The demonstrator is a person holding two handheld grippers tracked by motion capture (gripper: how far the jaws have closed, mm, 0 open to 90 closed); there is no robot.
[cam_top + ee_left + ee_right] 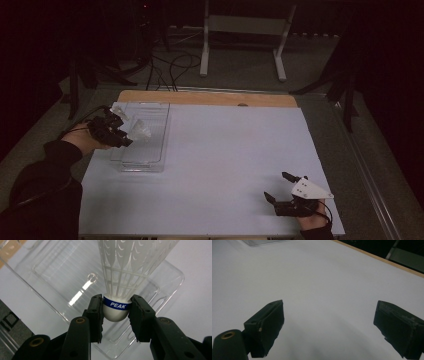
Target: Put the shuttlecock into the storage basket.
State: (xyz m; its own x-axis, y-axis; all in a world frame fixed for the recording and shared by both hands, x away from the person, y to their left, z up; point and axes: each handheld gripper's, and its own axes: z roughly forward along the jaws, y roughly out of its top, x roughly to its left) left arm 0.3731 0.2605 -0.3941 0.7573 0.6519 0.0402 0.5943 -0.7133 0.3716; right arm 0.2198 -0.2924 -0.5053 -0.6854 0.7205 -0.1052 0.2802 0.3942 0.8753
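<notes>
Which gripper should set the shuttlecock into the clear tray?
Left. The left gripper already clamps the shuttlecock by its cork, directly above the clear tray. The right gripper sits open, far across the table.

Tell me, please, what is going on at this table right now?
A person works with a gripper in each hand. The left gripper is shut on the cork of a white shuttlecock and holds it above a clear plastic tray at the table's left side. The right gripper rests near the front right of the white table, jaws open, holding nothing.
</notes>
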